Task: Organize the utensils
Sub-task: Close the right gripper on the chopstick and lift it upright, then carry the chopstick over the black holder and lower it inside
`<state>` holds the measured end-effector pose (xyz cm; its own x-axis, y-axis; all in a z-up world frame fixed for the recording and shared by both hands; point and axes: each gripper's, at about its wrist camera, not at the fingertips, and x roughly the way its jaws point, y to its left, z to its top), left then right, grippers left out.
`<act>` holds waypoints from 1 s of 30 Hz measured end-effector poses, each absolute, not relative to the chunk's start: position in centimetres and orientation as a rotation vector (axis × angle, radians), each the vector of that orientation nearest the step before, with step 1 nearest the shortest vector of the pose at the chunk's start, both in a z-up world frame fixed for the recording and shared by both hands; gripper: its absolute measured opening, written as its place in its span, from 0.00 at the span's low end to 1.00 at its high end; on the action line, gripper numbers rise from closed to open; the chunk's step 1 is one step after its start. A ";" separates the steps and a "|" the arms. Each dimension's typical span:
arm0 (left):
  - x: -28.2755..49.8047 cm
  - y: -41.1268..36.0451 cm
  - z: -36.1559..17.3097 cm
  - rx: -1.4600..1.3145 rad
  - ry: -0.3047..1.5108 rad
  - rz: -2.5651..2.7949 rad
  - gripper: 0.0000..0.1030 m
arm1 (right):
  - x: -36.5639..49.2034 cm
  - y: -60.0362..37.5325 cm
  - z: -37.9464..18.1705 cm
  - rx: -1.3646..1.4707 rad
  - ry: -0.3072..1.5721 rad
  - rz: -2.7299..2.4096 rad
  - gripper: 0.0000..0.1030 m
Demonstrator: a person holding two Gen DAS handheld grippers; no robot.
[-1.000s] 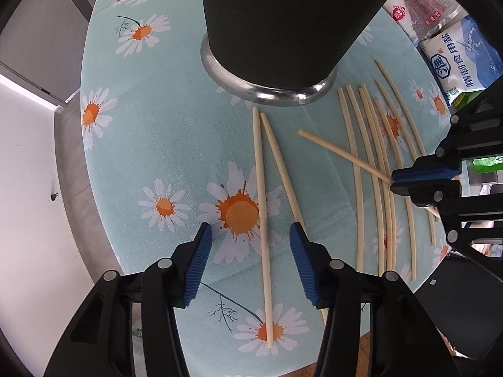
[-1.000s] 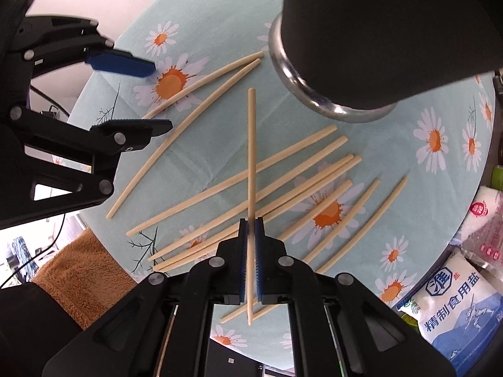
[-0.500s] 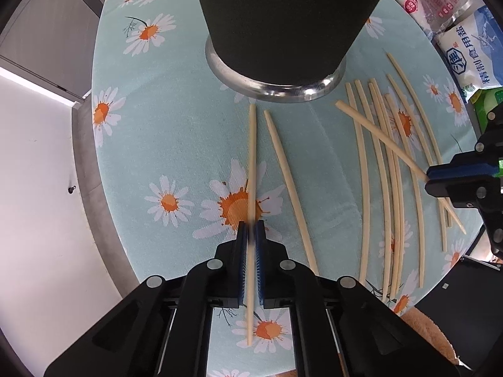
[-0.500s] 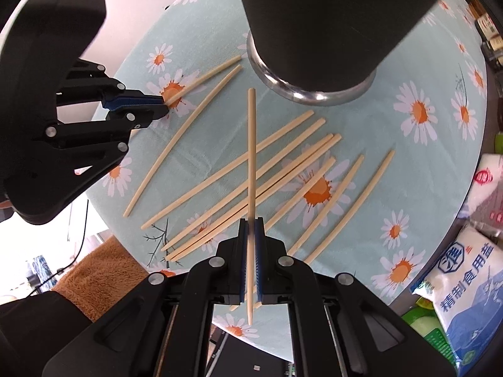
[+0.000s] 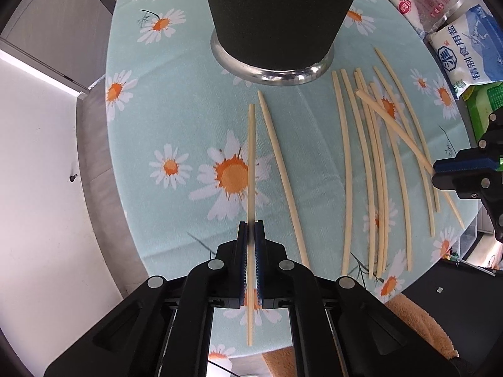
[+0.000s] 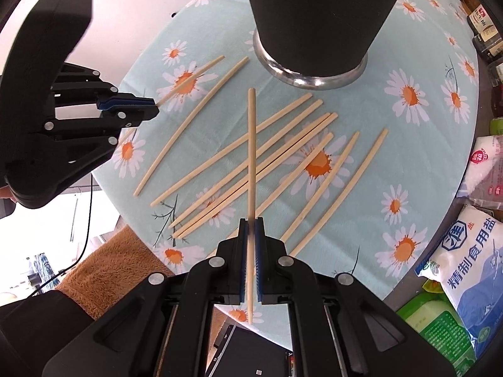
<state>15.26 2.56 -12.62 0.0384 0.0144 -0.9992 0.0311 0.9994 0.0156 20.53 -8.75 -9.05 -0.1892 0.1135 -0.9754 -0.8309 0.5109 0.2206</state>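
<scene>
Left gripper [image 5: 250, 232] fingers pinch one chopstick [image 5: 251, 163] at frame centre; right gripper [image 6: 250, 229] pinches another chopstick [image 6: 251, 157]. Only right view shows bottles [image 6: 484, 31]; black holder [image 5: 276, 15] blocks upper counter [image 5: 176, 119]

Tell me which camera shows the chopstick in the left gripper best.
The left wrist view: the chopstick runs nearly full length up the middle of the picture, clamped in the shut left gripper above the daisy tablecloth. The right wrist view shows only its far part, sticking out beyond the gripper at the left edge.
</scene>
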 end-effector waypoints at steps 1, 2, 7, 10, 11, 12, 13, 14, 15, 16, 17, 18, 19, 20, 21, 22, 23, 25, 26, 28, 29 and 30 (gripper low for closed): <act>15.0 2.6 -12.2 0.023 1.527 -0.010 0.04 | 20.3 -9.0 -8.9 -0.642 1.525 0.965 0.05; 14.8 2.6 -11.9 0.017 1.522 -0.008 0.03 | 20.1 -9.2 -8.7 -0.639 1.520 0.970 0.05; 12.8 2.7 -9.4 -0.039 1.476 -0.005 0.03 | 18.8 -10.4 -7.9 -0.615 1.492 0.997 0.05; 11.9 2.6 -7.3 -0.098 1.438 -0.016 0.03 | 18.9 -11.3 -6.4 -0.573 1.468 1.017 0.05; 11.8 2.9 -6.8 -0.114 1.427 -0.022 0.03 | 18.9 -11.7 -5.8 -0.546 1.459 1.032 0.05; 11.7 3.3 -6.0 -0.137 1.410 -0.033 0.03 | 18.9 -12.0 -5.1 -0.521 1.450 1.045 0.05; 11.4 3.3 -5.4 -0.156 1.396 -0.041 0.03 | 19.1 -12.3 -4.5 -0.500 1.443 1.054 0.05; 10.8 3.3 -4.5 -0.186 1.375 -0.053 0.03 | 19.1 -12.5 -3.8 -0.471 1.434 1.067 0.05; 10.8 3.4 -4.1 -0.203 1.362 -0.063 0.03 | 19.2 -12.5 -3.0 -0.445 1.424 1.083 0.05; 10.6 3.6 -3.6 -0.220 1.343 -0.071 0.03 | 19.1 -12.6 -2.5 -0.428 1.416 1.095 0.05; 10.6 3.6 -3.0 -0.238 1.325 -0.077 0.03 | 19.1 -12.7 -1.9 -0.408 1.402 1.109 0.05; 10.4 3.7 -2.2 -0.261 1.303 -0.087 0.03 | 19.2 -12.7 -1.3 -0.389 1.389 1.120 0.05; 10.2 3.8 -1.4 -0.274 1.283 -0.093 0.03 | 19.2 -12.5 -1.0 -0.373 1.380 1.128 0.05; 10.0 3.9 -0.6 -0.278 1.262 -0.099 0.03 | 19.2 -12.4 -0.4 -0.356 1.369 1.135 0.05; 10.2 3.6 -0.3 -0.279 1.247 -0.105 0.03 | 19.3 -12.4 0.1 -0.341 1.360 1.142 0.05; 10.3 3.5 0.5 -0.277 1.225 -0.114 0.03 | 19.3 -12.2 0.4 -0.327 1.354 1.149 0.05; 10.5 3.5 1.1 -0.281 1.209 -0.123 0.03 | 19.5 -12.1 0.9 -0.312 1.345 1.155 0.05; 10.9 3.5 2.6 -0.283 1.173 -0.145 0.03 | 19.8 -11.9 1.7 -0.292 1.327 1.159 0.05; 11.1 3.5 3.2 -0.281 1.156 -0.152 0.03 | 20.0 -11.7 2.0 -0.281 1.319 1.161 0.05; 11.8 3.6 4.9 -0.282 1.113 -0.175 0.03 | 20.6 -11.7 3.0 -0.250 1.300 1.160 0.05; 12.1 3.7 5.4 -0.283 1.093 -0.182 0.03 | 21.1 -11.7 3.5 -0.234 1.289 1.157 0.05; 12.4 3.8 5.9 -0.284 1.078 -0.189 0.03 | 21.6 -11.6 4.0 -0.214 1.281 1.157 0.05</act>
<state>12.44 3.82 5.90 0.4621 -0.2888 -0.8384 0.0136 0.9477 -0.3189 21.57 -11.60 4.00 -0.1504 0.5503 -0.8213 -0.7614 0.4655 0.4513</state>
